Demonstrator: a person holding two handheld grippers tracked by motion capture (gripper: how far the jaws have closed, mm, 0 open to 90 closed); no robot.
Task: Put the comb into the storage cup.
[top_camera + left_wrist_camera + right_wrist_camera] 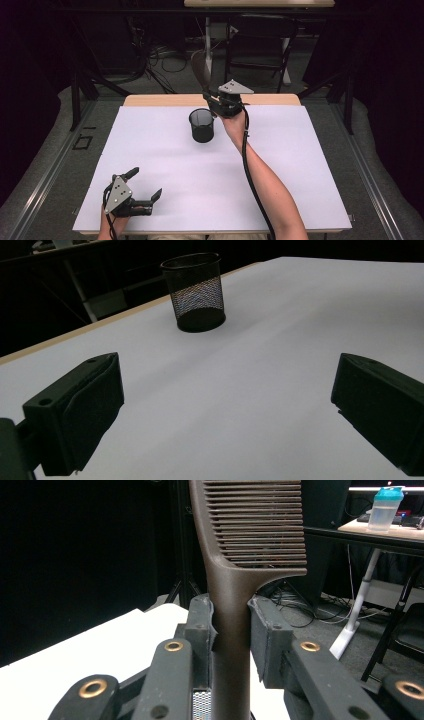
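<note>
The comb is already picked up and held upright in the right hand-held gripper, whose jaws are clamped on its handle; what looks to be left is lowering it into the cup, which is empty. The comb hangs above and just behind the cup, slightly to its right, while the left hand-held gripper rests open on the desk, well in front of the cup.
</note>
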